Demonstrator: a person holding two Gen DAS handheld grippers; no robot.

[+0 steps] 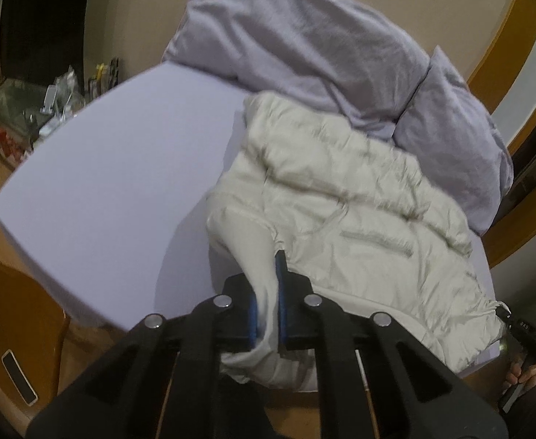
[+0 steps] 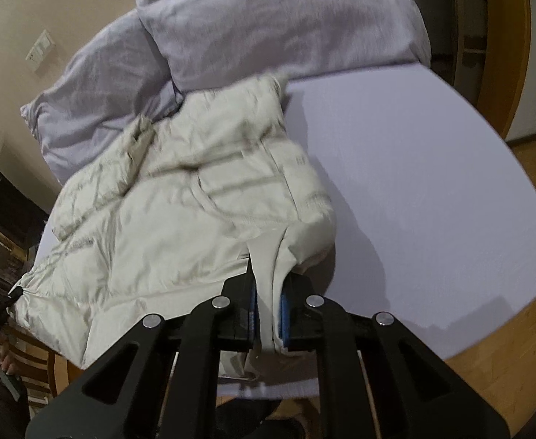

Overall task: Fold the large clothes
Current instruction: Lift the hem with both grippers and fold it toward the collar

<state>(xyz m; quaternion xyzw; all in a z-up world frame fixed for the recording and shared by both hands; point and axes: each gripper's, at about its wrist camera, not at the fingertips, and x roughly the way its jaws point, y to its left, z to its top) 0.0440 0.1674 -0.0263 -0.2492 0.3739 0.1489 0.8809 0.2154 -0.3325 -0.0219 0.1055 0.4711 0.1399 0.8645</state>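
My left gripper (image 1: pixel 268 285) is matte black plastic. Two pairs of broad flat link arms fan out toward the camera, each with a long slot cut through it. A round silver pin head caps each pivot, four in a shallow arc. The fingers (image 1: pixel 282 292) carry blue pads on their inner faces, mounted in blocky black holders. A thin pale rod runs between the right-side links. My right gripper (image 2: pixel 268 292) has the same build: black slotted links, four silver pin heads, blue pads (image 2: pixel 285 314). At the edge of the left view my other hand (image 1: pixel 524 375) shows around a black handle bearing small white markings too blurred to read.
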